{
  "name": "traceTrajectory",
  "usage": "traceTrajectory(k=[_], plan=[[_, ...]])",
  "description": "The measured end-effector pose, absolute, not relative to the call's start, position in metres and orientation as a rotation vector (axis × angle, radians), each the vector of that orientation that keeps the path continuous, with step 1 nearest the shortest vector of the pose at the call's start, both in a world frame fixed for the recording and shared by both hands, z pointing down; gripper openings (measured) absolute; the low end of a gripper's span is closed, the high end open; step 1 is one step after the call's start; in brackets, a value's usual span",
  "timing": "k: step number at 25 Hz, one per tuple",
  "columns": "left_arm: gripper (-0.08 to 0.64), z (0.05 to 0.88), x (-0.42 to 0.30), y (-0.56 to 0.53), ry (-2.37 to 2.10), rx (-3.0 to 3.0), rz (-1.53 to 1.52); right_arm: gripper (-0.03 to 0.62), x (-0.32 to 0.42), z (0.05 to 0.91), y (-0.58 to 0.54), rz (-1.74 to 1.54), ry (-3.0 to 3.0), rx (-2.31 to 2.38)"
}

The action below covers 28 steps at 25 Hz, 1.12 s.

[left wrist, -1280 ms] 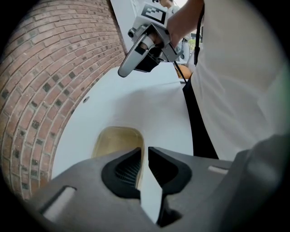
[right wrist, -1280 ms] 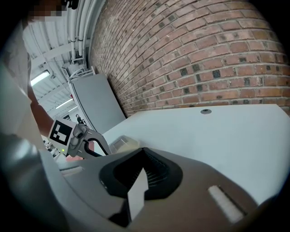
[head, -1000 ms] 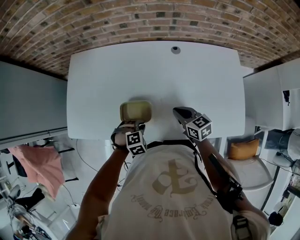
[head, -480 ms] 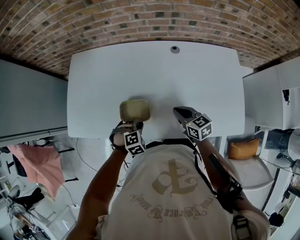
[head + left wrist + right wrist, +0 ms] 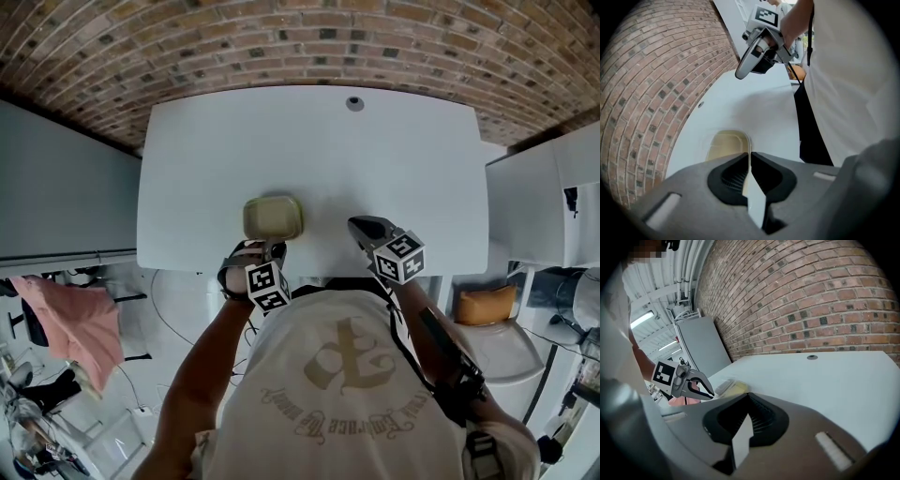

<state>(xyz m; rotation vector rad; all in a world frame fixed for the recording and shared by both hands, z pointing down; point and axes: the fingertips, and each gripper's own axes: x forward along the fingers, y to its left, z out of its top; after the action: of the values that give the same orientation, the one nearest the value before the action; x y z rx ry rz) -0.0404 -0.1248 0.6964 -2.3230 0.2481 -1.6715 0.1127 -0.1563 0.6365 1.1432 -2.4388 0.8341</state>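
Overhead, the tan lidded box (image 5: 273, 217) rests on the white table (image 5: 403, 150), just ahead of the left gripper (image 5: 269, 249); the right gripper (image 5: 361, 225) hangs to one side, apart from it. Left gripper view: jaws pressed together on nothing, box beyond the tips. Right gripper view: jaws likewise closed and empty. Judgement: box lidded, not yet gripped.

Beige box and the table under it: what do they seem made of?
Beige box: probably plastic, going by its rounded moulded corners and raised rim; dull, slightly translucent finish.
Table: smooth white top, matte with a faint sheen, likely laminate or coated board; no grain shows.
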Motion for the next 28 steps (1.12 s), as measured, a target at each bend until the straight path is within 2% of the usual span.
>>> traceTrajectory(k=[28], plan=[[0.021,0.674,-0.104,-0.069,0.579,-2.385,-1.681,0.009,0.044,0.622,-0.119,0.699,-2.521,0.922]])
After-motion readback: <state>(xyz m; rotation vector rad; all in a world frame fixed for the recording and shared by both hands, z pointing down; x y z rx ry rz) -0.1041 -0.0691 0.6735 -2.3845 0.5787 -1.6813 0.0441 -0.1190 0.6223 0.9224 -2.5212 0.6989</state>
